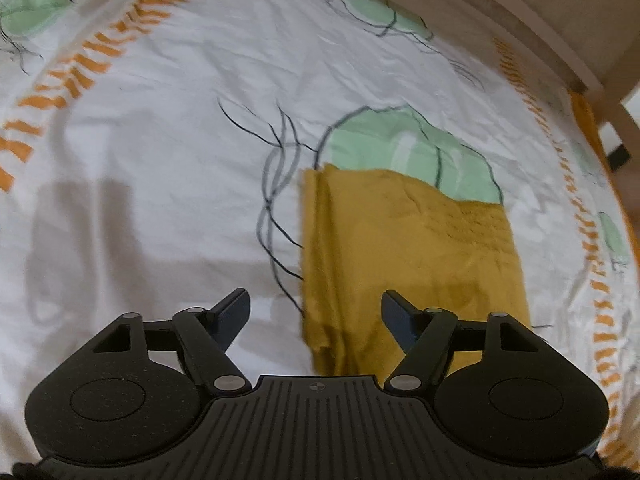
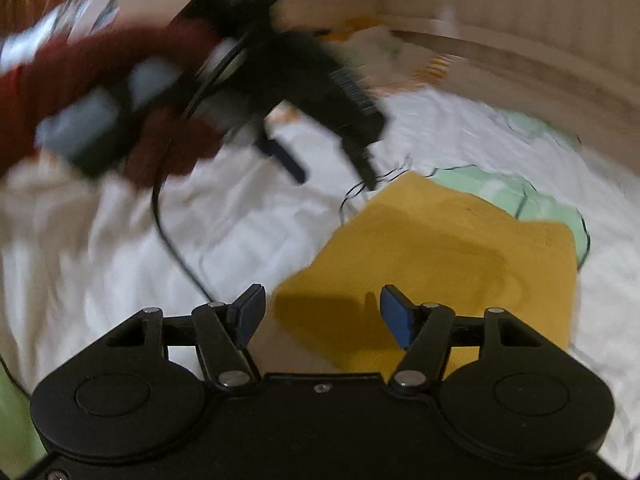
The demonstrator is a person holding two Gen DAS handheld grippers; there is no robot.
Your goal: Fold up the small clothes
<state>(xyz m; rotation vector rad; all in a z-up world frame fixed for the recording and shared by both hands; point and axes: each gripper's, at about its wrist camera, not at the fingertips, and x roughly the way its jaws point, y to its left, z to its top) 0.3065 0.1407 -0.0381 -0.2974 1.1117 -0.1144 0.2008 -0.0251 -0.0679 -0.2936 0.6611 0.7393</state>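
The mustard-yellow cloth is lying folded on the bed sheet, partly covering a green leaf print. It is sitting to the right of the middle, near the right side of the bed. It looks soft and knitted, with tiny ribs, and its left edge is lying in doubled layers.

The left claw is hanging open just above the near left edge of the cloth, gripping nothing. The right claw is also open and empty, over the near corner of the cloth.

The soft layers could be slipping apart if a claw is pinching only the top one. The sheet is thin, white and wrinkly, so a claw could be grabbing it too. The black cable is trailing near the cloth and could be snagging it.

A pale wooden bed frame is curving along the far side.
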